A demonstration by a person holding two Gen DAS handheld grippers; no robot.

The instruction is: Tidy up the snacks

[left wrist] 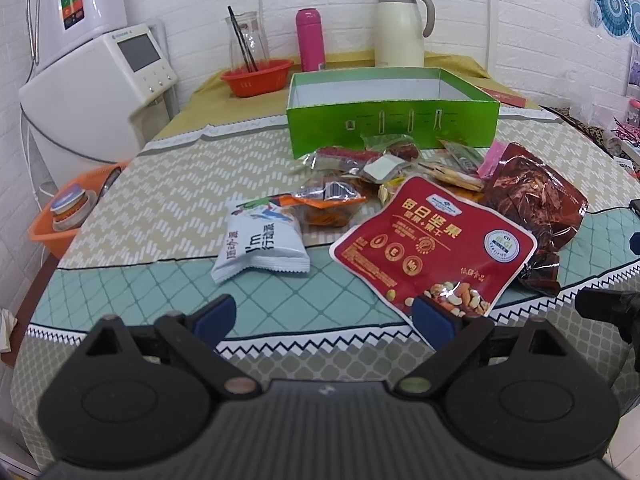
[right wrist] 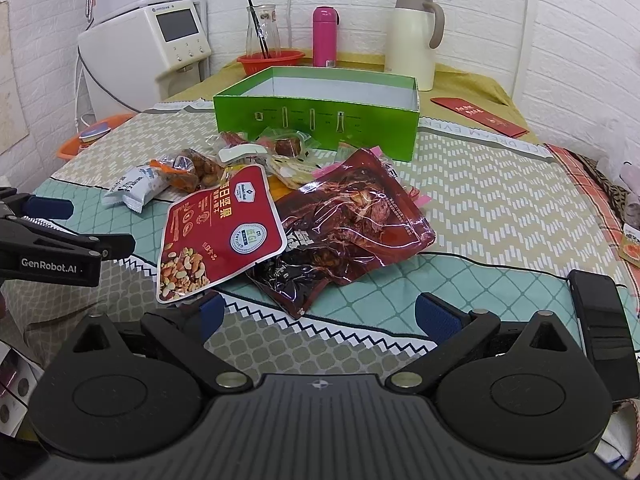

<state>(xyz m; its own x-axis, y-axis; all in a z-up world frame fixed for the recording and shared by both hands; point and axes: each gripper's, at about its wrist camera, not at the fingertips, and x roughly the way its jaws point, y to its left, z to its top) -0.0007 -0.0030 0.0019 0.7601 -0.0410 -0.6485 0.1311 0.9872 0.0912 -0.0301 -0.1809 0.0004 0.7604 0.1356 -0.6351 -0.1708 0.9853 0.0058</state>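
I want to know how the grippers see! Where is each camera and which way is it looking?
Left wrist: sits on the open left gripper, looking across the table at the red nut pouch.
Right wrist: sits on the open right gripper, facing the dark red crinkly bag; the left gripper shows.
Both share the open green cardboard box.

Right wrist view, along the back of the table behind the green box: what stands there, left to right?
Glass jar with a black straw standing in the red basket → pink bottle → cream thermos jug → red envelope lying flat, off to the right of the green box.
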